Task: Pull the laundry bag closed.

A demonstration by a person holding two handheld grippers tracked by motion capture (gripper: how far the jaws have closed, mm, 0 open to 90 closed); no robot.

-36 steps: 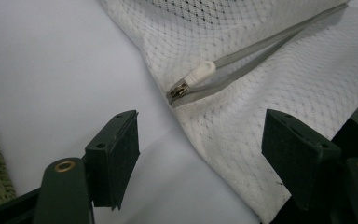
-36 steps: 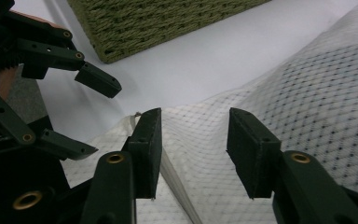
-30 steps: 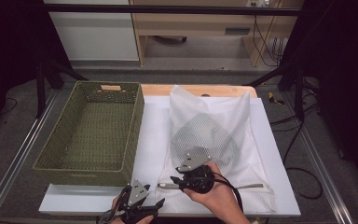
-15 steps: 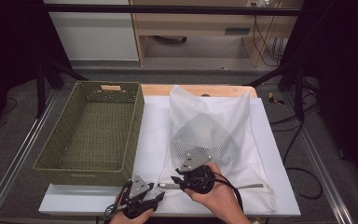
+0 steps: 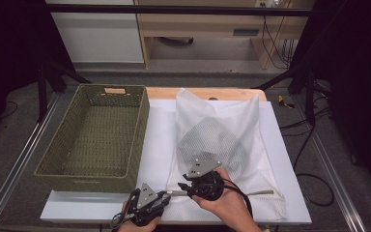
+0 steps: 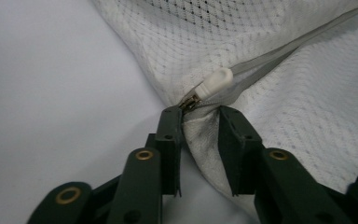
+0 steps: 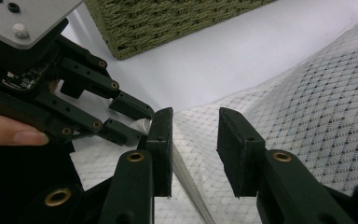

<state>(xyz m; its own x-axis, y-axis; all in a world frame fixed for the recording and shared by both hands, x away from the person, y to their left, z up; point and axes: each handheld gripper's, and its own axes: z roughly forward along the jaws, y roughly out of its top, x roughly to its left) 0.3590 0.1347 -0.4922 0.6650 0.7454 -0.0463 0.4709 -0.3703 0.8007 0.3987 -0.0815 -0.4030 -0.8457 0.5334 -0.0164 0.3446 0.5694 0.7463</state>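
— On the bench (image 5: pixel 159 130), what lies ahead of the two grippers?

— A white mesh bag (image 5: pixel 222 140) stretches away from them; a green woven basket (image 5: pixel 94 137) sits off to the left gripper's far left.

— And the left gripper (image 6: pixel 199 122)?

— Its jaws have just been closing and now pinch the bag's corner fabric, the white zipper pull (image 6: pixel 216 83) just past its tips.

— The right gripper (image 7: pixel 195 128)?

— Released, jaws apart over the mesh and grey zipper tape (image 7: pixel 189 186), just beside the left gripper.
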